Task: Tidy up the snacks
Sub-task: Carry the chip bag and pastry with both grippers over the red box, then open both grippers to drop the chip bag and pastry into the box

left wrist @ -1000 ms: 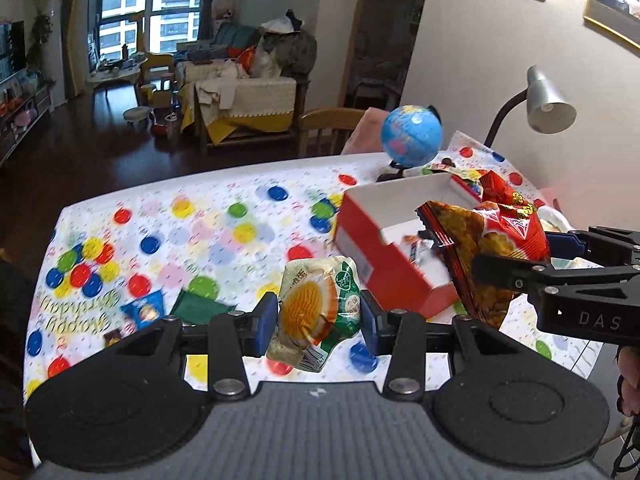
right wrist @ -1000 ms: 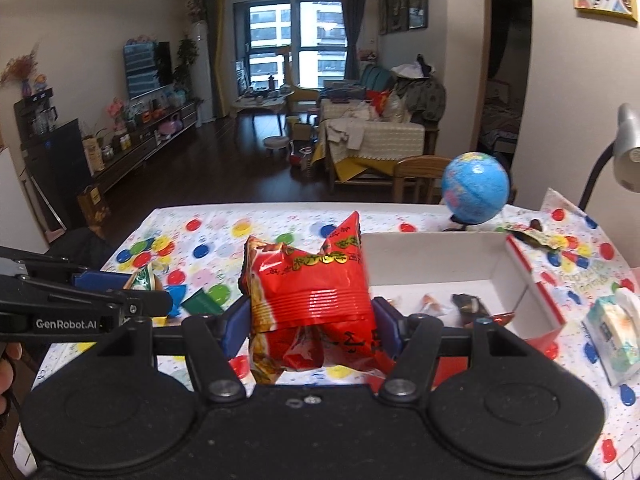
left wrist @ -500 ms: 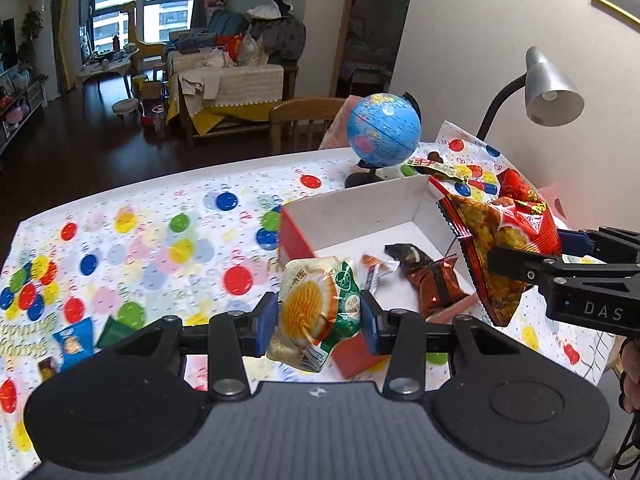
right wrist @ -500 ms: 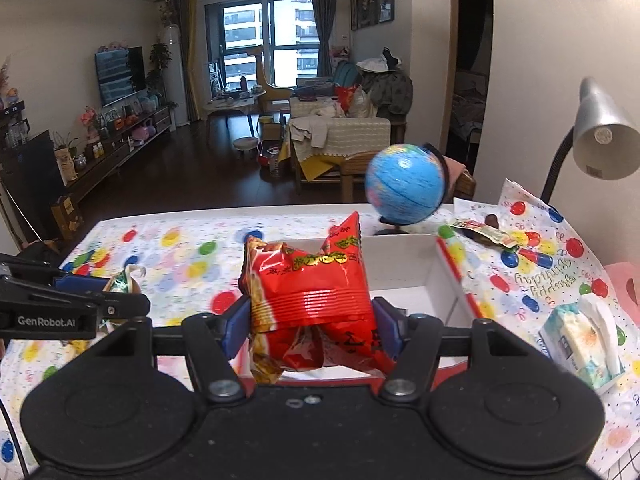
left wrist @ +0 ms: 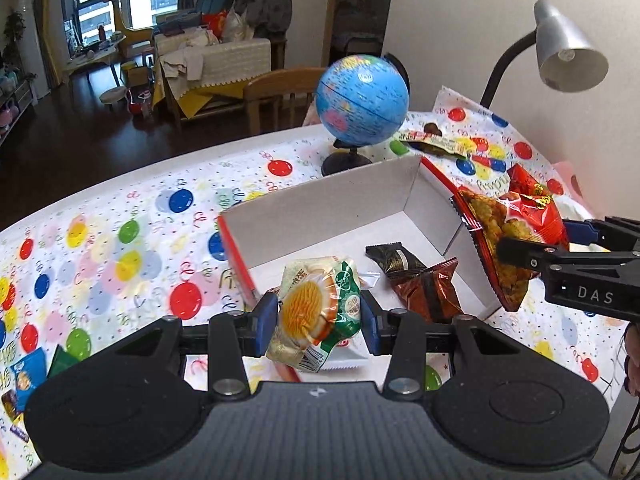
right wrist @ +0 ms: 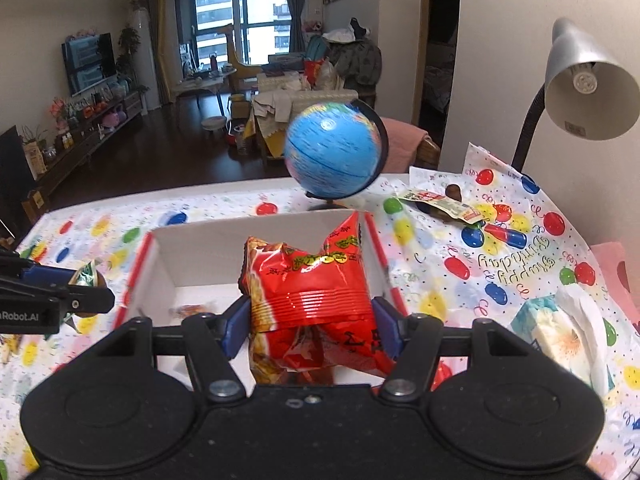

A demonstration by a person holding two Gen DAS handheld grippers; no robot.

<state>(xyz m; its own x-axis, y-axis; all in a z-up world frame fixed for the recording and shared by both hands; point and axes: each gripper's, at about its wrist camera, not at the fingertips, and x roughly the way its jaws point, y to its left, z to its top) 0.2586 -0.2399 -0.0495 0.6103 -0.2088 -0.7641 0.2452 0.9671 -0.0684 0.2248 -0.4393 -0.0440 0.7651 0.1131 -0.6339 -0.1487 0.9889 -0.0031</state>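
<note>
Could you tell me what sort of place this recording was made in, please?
Most likely a lived-in apartment: a dining table under a balloon-print birthday tablecloth opens onto a living room with a flat-screen television and a cloth-draped sofa. A small blue desk globe stands on the table.

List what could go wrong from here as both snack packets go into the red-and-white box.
1. The red packet in the right claw hangs by the box's right wall; it could catch the rim or drop outside.
2. The green packet in the left claw may land on the dark wrappers and slide.
3. The globe behind the box could be knocked.
</note>
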